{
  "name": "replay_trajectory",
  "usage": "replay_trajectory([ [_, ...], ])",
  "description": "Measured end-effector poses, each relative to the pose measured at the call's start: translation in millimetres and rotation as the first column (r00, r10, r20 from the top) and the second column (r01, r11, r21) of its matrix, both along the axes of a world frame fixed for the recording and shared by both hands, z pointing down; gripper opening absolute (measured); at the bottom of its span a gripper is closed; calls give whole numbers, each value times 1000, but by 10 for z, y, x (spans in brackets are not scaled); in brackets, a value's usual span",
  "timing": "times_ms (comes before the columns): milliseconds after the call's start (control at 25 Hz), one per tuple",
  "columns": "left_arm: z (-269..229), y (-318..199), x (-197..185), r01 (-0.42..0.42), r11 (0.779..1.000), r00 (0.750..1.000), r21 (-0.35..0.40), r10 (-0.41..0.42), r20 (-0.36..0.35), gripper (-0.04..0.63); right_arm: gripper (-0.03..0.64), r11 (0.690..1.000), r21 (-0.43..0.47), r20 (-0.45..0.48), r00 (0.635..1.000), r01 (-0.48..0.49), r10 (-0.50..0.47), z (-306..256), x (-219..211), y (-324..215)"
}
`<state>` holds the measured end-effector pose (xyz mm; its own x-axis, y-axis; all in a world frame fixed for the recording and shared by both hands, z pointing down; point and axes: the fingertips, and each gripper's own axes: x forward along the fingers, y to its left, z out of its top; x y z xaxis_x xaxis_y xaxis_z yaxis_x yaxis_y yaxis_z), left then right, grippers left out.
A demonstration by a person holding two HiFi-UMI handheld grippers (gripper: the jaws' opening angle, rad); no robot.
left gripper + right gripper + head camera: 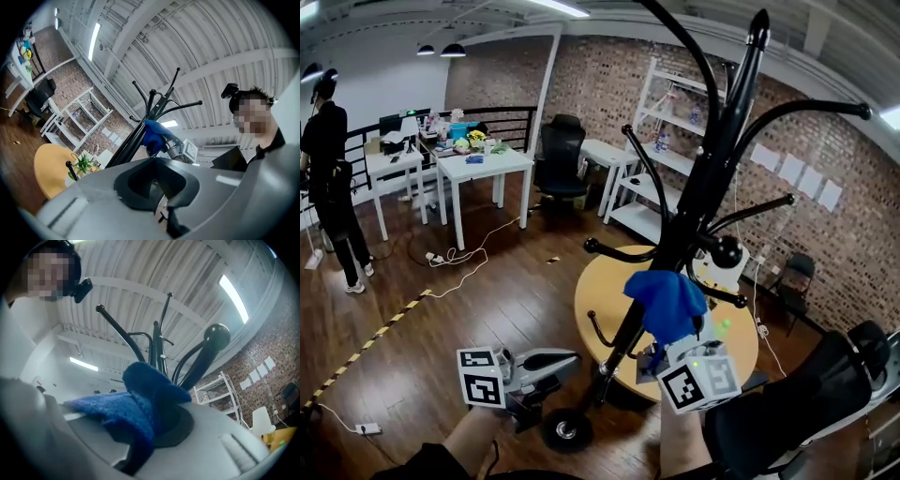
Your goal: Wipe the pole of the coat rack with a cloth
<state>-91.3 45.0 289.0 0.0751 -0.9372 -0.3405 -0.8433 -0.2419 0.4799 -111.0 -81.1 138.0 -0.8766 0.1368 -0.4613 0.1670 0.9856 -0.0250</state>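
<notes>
Mid-frame, we are clamping a blue terry cloth (667, 300) in our right gripper (667, 339) against the black metal coat-rack pole (711, 169); our left gripper (565, 362) is sitting closed and empty.

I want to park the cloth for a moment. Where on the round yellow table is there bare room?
The table's left part lies bare, bordered by its rim and the coat rack pole. Right of the pole it is crowded: a white object, the rack's hooks, and the right gripper holding the blue cloth.

The left gripper (159, 201) has its jaws together and empty. Beyond it, the blue cloth (152, 133) touches the coat rack's black pole (132, 137).
</notes>
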Motion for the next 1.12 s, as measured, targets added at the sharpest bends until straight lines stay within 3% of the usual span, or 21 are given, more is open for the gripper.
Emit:
replay_trajectory([
  [240, -139, 0, -2, -25, 1000, 999, 14, 24, 35, 3, 26, 995, -96, -2, 1000, -16, 16, -90, -13, 11],
  [400, -201, 29, 7, -42, 999, 998, 24, 40, 50, 3, 26, 995, -95, 91, 995, -26, 35, -451, 101, 115],
  [680, -260, 116, -15, -41, 998, 997, 40, 39, 64, 3, 26, 999, 28, 235, 971, 46, -51, -1045, 592, 512],
  [920, -308, 114, 8, -51, 998, 996, 44, 48, 74, 3, 26, 980, 162, 372, 913, 116, -169, -1372, 1164, 958],
  [1120, -294, 122, 36, -53, 997, 996, 49, 49, 72, 3, 26, 981, 190, 385, 915, 46, -117, -1343, 1072, 891],
])
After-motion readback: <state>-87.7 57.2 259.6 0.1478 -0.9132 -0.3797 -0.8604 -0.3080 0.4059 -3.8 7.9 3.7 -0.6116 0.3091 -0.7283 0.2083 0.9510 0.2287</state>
